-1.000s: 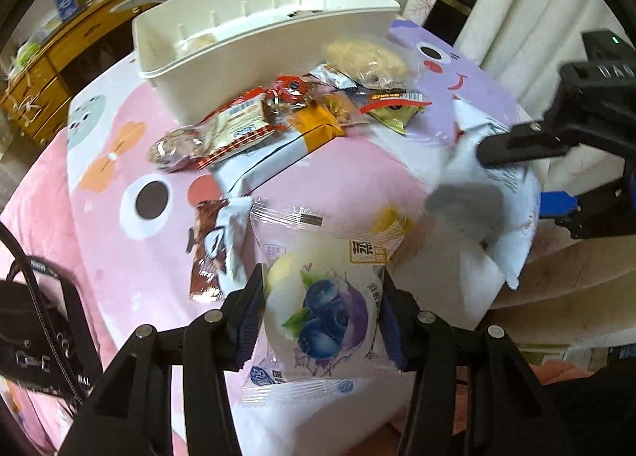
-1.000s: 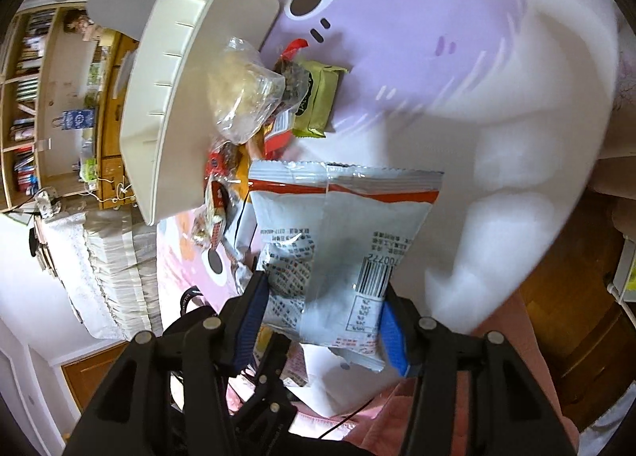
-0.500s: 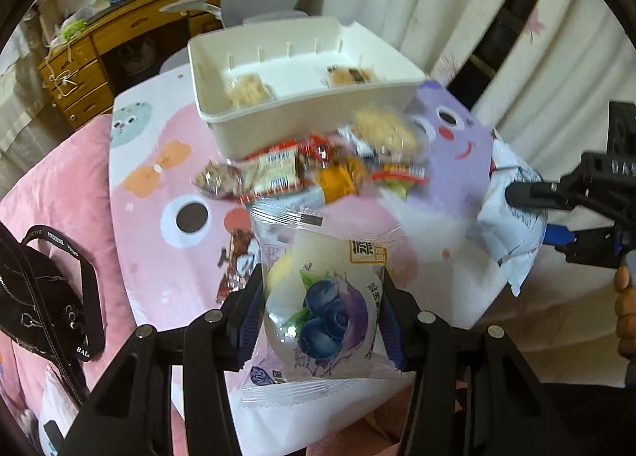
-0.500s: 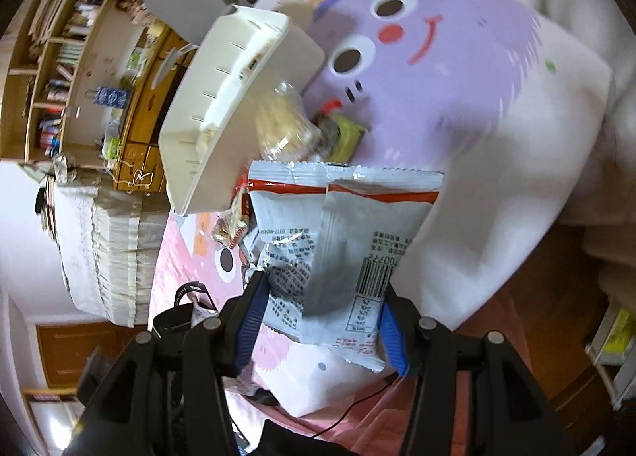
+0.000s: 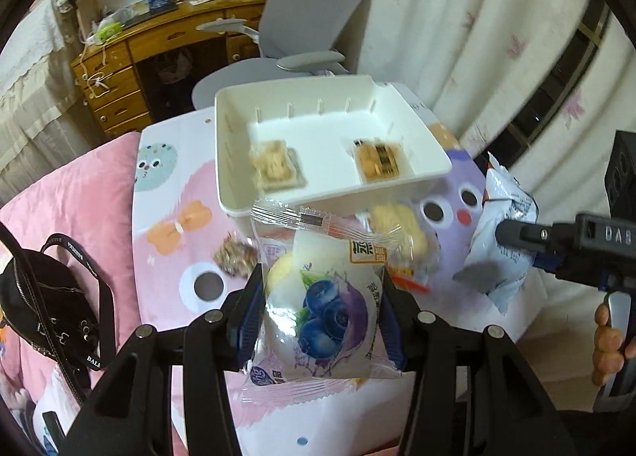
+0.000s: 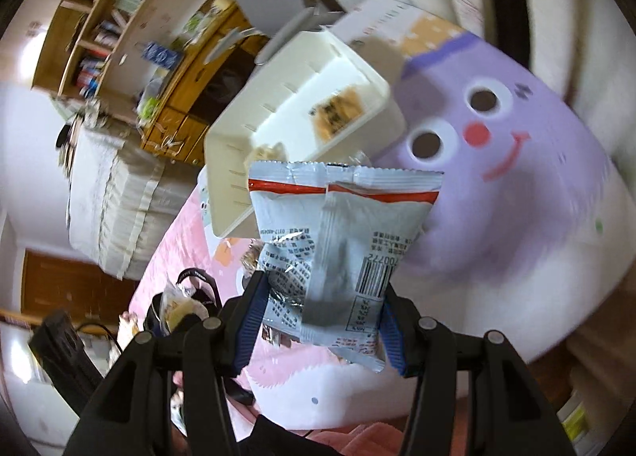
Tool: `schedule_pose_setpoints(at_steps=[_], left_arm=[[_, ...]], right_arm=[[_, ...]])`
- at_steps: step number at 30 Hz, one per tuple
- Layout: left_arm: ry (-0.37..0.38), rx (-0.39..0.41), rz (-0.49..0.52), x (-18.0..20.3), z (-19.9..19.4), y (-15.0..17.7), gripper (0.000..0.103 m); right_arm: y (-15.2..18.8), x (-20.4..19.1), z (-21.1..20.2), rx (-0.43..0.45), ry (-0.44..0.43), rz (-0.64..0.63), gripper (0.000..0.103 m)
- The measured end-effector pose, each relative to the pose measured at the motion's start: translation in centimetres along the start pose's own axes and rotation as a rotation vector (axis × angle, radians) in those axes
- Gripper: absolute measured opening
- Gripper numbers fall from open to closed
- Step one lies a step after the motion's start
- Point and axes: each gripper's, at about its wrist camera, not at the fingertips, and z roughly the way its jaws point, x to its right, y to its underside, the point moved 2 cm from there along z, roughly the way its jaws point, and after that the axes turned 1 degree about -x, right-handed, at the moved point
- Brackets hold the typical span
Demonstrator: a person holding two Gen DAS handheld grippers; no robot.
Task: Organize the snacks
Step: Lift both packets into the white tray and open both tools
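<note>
My left gripper (image 5: pixel 320 311) is shut on a clear blueberry pastry packet (image 5: pixel 318 297), held in the air in front of the white bin (image 5: pixel 238 193). The bin holds two snack packs, a pale one (image 5: pixel 274 163) and an orange one (image 5: pixel 377 160). My right gripper (image 6: pixel 320 321) is shut on a silver-blue snack bag (image 6: pixel 338 249), also lifted; it shows in the left wrist view (image 5: pixel 501 253) at the right. The bin shows in the right wrist view (image 6: pixel 357 70). Loose snacks (image 5: pixel 401 233) lie in front of the bin.
The table has a pink and purple cartoon cloth (image 5: pixel 167 257). A black bag (image 5: pixel 47 297) lies at the left. A grey office chair (image 5: pixel 302 18) and a wooden desk (image 5: pixel 131 70) stand behind the table. Curtains (image 5: pixel 457 38) hang at the right.
Both grippers have risen and pulled back with their packets. The bin's inside now shows from above, and the loose snacks sit lower, partly hidden behind the blueberry packet.
</note>
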Motion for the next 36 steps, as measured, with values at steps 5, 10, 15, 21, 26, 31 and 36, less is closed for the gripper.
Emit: schedule_pose_setpoints(at_steps=[5, 10, 15, 21, 26, 31, 36], left_arm=[[-0.043, 0.026, -0.034, 0.0, 0.8, -3.1, 0.049], [-0.078, 0.041, -0.073, -0.1, 1.9, -5.8, 0.049], [-0.104, 0.047, -0.126, -0.7, 3.8, -8.2, 0.049], [-0.126, 0.053, -0.187, -1.7, 5.9, -10.1, 0.049], [-0.133, 0.051, -0.229, -2.8, 7.3, -11.1, 0.049], [-0.135, 0.075, -0.268, -3.4, 7.7, -11.8, 0.051], [-0.129, 0.07, -0.32, -3.9, 7.7, -11.7, 0.072]], right_arm=[[-3.2, -1.5, 0.8, -0.023, -0.009, -0.12, 0.052], [-5.8, -3.2, 2.0, -0.034, -0.024, -0.229, 0.052], [-8.5, -4.9, 3.5, -0.028, -0.042, -0.346, 0.052], [-10.9, -6.3, 5.7, -0.019, -0.057, -0.454, 0.053], [-12.3, -7.4, 7.4, -0.027, -0.076, -0.519, 0.053], [-12.9, -8.1, 8.7, -0.047, -0.083, -0.549, 0.054], [-12.9, -7.5, 10.3, -0.095, -0.055, -0.521, 0.069]])
